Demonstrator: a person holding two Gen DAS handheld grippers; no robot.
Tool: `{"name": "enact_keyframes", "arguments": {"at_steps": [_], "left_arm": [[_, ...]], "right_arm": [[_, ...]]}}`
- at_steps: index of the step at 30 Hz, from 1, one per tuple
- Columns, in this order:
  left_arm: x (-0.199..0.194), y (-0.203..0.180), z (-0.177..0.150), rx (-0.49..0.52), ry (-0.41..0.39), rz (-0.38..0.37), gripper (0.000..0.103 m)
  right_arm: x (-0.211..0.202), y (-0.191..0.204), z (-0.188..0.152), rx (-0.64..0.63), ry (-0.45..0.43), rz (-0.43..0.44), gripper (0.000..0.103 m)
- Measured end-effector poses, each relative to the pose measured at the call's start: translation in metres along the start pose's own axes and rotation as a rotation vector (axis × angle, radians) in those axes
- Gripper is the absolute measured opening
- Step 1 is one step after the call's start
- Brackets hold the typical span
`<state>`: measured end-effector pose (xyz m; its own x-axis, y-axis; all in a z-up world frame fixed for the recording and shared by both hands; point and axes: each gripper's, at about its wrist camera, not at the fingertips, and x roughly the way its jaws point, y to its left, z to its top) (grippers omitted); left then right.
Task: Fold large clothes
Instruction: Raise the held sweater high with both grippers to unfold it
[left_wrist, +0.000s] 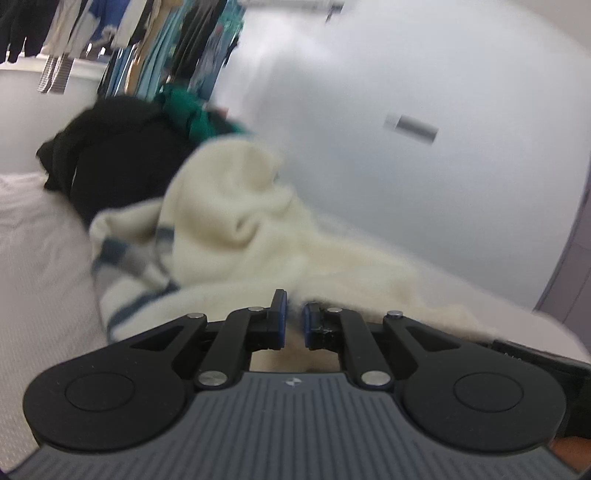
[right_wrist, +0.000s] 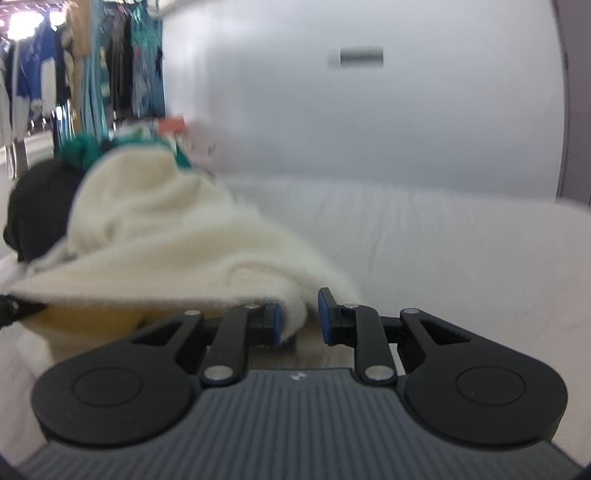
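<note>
A cream knit sweater (left_wrist: 229, 206) with blue and grey stripes (left_wrist: 129, 266) lies bunched on a white bed cover (left_wrist: 37, 258). In the left wrist view my left gripper (left_wrist: 293, 317) is shut, and its blue pads pinch the sweater's fuzzy edge. In the right wrist view the same sweater (right_wrist: 166, 240) stretches from the pile toward my right gripper (right_wrist: 300, 317). A thick fold of it sits between the right gripper's blue pads, which stand narrowly apart and hold it above the bed. Both views are blurred.
A black garment (left_wrist: 122, 155) and a green one (left_wrist: 184, 110) are piled behind the sweater. A rack of hanging clothes (right_wrist: 92, 55) stands at the far left. A pale wall (right_wrist: 369, 129) backs the bed. White bed cover (right_wrist: 461, 258) spreads to the right.
</note>
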<state>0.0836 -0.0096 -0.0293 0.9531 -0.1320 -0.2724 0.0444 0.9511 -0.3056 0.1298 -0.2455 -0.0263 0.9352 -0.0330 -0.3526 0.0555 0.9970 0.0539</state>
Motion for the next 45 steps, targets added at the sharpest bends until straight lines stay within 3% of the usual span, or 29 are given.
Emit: {"name": "enact_keyframes", "arguments": {"at_steps": [4,7,11,22,27,31,34,36,40,45], "left_arm": [[-0.035,-0.006,0.029,0.025,-0.089,-0.030,0.011],[-0.066,-0.007,0.056,0.014,-0.152,-0.045,0.011],[-0.100,-0.007,0.102,-0.037,-0.211,-0.061,0.011],[-0.212,-0.039,0.277,-0.034,-0.374,-0.152,0.011],[-0.263,-0.064,0.352,0.009,-0.455,-0.204,0.011],[-0.286,-0.086,0.399,0.042,-0.486,-0.258,0.011],[-0.271,-0.099,0.415,0.065,-0.453,-0.261,0.011],[-0.237,-0.101,0.411,0.057,-0.388,-0.253,0.011],[-0.139,-0.101,0.374,0.053,-0.240,-0.230,0.011],[0.012,-0.088,0.309,0.031,-0.085,-0.174,0.015]], "right_arm": [[-0.043,0.001,0.037,0.036,-0.125,0.017,0.022],[-0.071,0.002,0.067,0.075,-0.171,0.059,0.022],[-0.104,0.013,0.107,0.001,-0.257,0.080,0.022],[-0.206,0.017,0.239,0.024,-0.428,0.216,0.022],[-0.257,0.020,0.299,-0.022,-0.546,0.231,0.022],[-0.265,0.017,0.337,-0.027,-0.590,0.232,0.022],[-0.235,0.010,0.354,-0.030,-0.544,0.211,0.022],[-0.198,0.005,0.352,-0.034,-0.478,0.188,0.022],[-0.095,-0.006,0.324,-0.056,-0.332,0.105,0.022],[0.037,-0.030,0.280,-0.056,-0.234,0.050,0.022]]}}
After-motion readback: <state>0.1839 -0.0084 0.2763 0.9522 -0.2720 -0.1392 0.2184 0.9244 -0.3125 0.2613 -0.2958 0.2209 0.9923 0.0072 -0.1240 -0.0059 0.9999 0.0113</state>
